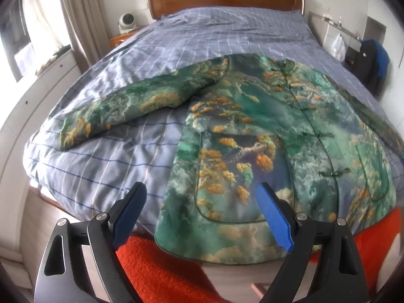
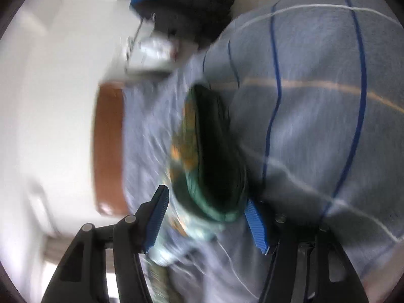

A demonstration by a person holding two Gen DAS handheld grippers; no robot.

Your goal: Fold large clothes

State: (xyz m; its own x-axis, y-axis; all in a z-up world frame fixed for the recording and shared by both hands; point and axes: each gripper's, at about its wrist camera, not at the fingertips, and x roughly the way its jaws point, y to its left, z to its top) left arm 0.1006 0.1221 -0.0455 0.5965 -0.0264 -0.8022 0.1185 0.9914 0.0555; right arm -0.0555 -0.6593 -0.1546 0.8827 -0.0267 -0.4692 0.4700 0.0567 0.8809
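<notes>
A large green jacket (image 1: 265, 136) with a printed pattern of clouds and orange trees lies face up on the bed (image 1: 202, 32), which has a blue checked cover. The buttons down its front are closed. One sleeve (image 1: 131, 106) is spread out flat to the side, so the garment is laid open and ready for the first fold. Its lower hem hangs a little over the foot of the bed, above something red and fluffy (image 1: 161, 265), maybe a rug or a blanket.

The left gripper (image 1: 202, 217) hovers above the lower corner of the jacket, near the hem. Its jaws stand wide apart and nothing is between them. I judge that it is placed here because the hem corner is a good place to take the cloth.

The right wrist view is turned sideways and very blurred from motion. There the right gripper (image 2: 207, 217) is at the other sleeve's cuff (image 2: 212, 171), whose dark opening faces the camera. The blue fingers (image 2: 156, 219) stand on each side of the cuff with a clear gap. They seem not closed on the cloth yet, but with this blur I cannot be fully sure if one finger touches it.

My judgement is that the folding has not started. The likely first step is to bring this sleeve across the body of the jacket.
</notes>
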